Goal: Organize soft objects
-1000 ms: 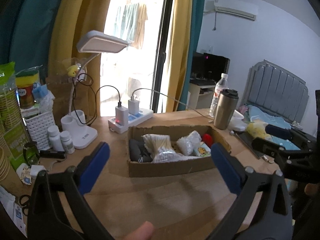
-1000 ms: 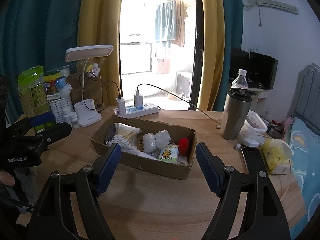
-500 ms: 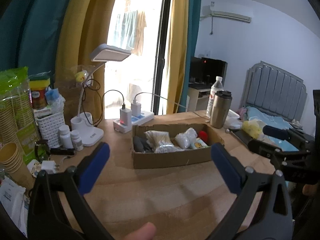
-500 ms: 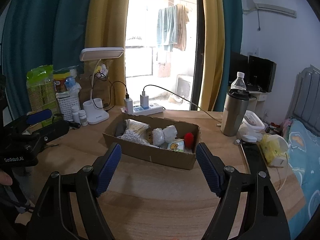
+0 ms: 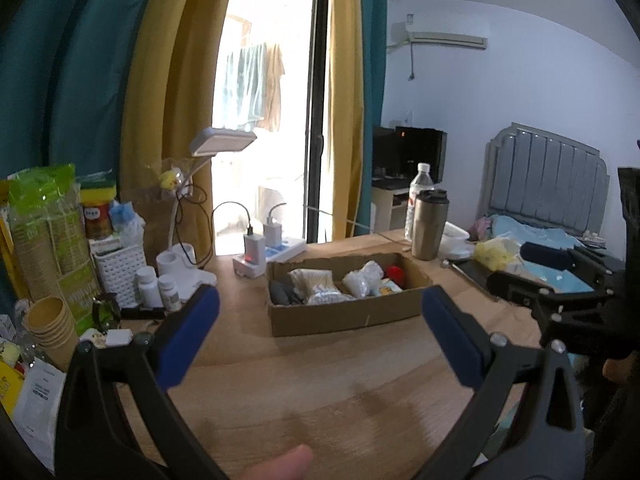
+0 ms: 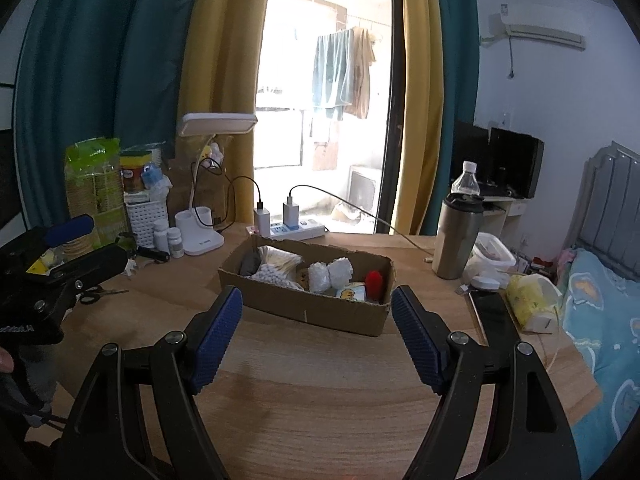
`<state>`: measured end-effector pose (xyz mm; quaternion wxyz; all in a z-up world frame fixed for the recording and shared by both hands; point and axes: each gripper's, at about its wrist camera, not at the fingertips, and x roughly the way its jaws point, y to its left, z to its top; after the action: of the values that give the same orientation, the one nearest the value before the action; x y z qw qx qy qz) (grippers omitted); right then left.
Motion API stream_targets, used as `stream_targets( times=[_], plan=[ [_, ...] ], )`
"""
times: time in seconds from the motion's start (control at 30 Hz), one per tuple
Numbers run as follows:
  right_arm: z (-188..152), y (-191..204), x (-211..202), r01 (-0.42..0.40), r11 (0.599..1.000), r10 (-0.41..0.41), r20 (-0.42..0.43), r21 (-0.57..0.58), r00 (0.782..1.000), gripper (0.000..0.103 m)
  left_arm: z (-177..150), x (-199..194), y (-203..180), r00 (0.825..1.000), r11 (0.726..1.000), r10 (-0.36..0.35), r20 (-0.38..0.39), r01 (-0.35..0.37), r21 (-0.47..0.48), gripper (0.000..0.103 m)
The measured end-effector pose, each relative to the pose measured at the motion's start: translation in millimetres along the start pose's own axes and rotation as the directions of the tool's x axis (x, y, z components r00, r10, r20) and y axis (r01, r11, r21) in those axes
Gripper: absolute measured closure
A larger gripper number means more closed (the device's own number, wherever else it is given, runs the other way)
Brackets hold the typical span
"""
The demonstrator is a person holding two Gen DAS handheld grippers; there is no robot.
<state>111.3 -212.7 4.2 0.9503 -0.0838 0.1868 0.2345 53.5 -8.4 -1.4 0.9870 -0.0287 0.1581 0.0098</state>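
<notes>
Only the right wrist view shows scissors [image 6: 94, 295] on the wooden counter [image 6: 320, 392], left of the right hand-held gripper [image 6: 316, 344]. Ahead of both wide, empty grippers, before a curtained balcony door, a cardboard box [image 5: 344, 312] holds cotton swabs [image 6: 280, 258], white wads and a red pom-pom [image 6: 375, 280]. The left hand-held gripper [image 5: 320, 330] points at it too.

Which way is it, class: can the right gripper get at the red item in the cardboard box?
Probably yes: the right gripper is open and empty, the cardboard box has no lid, and the red item stands exposed at its near end.
</notes>
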Motion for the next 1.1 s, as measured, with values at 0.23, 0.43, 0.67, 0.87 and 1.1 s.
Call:
stream_targets(
  times=[0.23,0.43,0.67,0.87,1.1],
  plan=[
    [8,0,-31,0.027,1.0,-0.027,0.087,-0.001,0.996,0.023,15,-29,-8,0.997,1.0,-0.011,0.08,0.009,0.027,0.001],
    [16,-1,-53,0.06,0.998,-0.057,0.128,-0.015,0.99,0.023,26,-48,-19,0.991,0.998,-0.037,0.125,0.029,0.064,0.001],
    [22,1,-78,0.081,0.996,-0.076,0.19,-0.022,0.979,0.022,40,-65,-26,0.988,0.997,-0.036,0.149,0.025,0.072,0.001],
    [25,-5,-93,0.1,0.995,-0.095,0.218,-0.011,0.971,0.022,50,-81,-24,0.982,0.999,-0.022,0.189,0.013,0.052,0.001],
    [27,-9,-98,0.109,0.994,-0.108,0.222,0.008,0.969,0.022,52,-85,-27,0.981,0.998,-0.027,0.194,0.015,0.06,0.001]
  ],
)
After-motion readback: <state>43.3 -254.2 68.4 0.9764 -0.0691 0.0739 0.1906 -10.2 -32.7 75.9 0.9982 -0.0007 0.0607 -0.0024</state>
